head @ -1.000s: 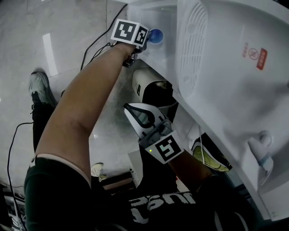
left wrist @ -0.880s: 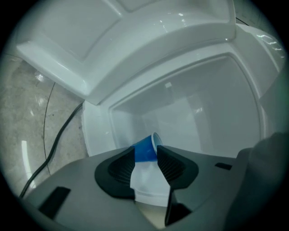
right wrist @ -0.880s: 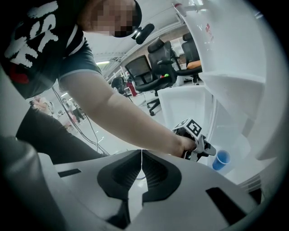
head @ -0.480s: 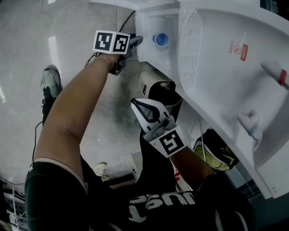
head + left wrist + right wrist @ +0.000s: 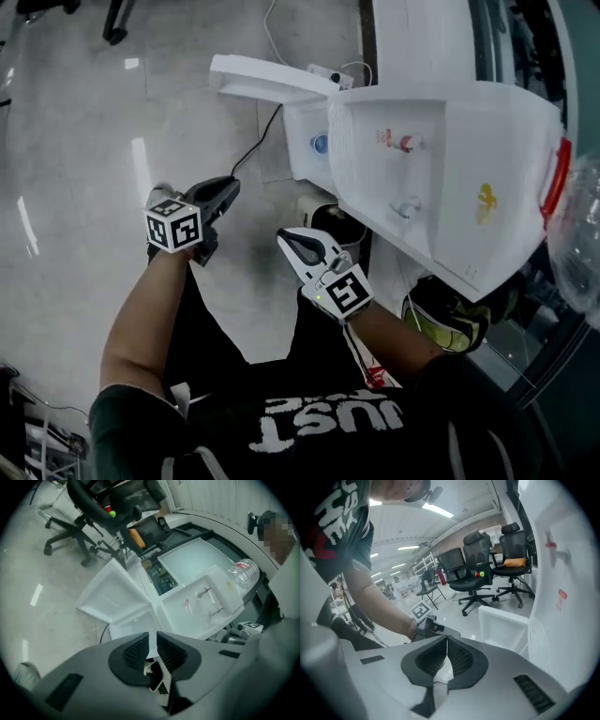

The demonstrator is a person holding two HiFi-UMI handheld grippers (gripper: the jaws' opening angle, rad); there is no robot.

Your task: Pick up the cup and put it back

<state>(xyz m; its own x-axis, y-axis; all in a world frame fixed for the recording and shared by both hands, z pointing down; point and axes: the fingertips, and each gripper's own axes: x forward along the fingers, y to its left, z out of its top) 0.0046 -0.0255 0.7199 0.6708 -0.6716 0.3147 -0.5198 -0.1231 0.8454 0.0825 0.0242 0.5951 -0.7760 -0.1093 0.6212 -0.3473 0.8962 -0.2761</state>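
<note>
The white water dispenser (image 5: pixel 441 169) stands on a pale glossy floor (image 5: pixel 84 141). Its lower compartment door (image 5: pixel 267 80) is swung open.

**Task item.** The blue cup (image 5: pixel 321 143) sits inside the open lower compartment of the dispenser, just behind the door opening. Neither tool touches it.

**Left tongs** (image 5: pixel 232 185). They are held out over the floor, well apart from the dispenser and on its door side, with the tips pointing towards the compartment. In the left gripper view, the left tongs (image 5: pixel 153 637) show only a narrow slit between the ribbed pads. The jaws are closing and nothing is between them. The marker cube (image 5: pixel 174 225) at the rear carries black-and-white square codes.

**Right tongs** (image 5: pixel 284 236). They are held low in front of the dispenser, nearer to it than the left tongs. In the right gripper view, the right tongs (image 5: pixel 446 639) have their pad tips together and grip nothing.

**Labels and writing.**
- A yellow sticker (image 5: pixel 485 197) and small red markings are on the front panel of the dispenser. Their print is too small to read.
- White lettering (image 5: pixel 337 422) on the person's black shirt, seen upside down, reads "JUST".

**Surroundings.**
- A black cable (image 5: pixel 253 150) runs across the floor to the base of the dispenser.
- A clear water bottle (image 5: pixel 241 571) lies beside the dispenser.
- Black office chairs (image 5: pixel 473 573) stand beyond it.
</note>
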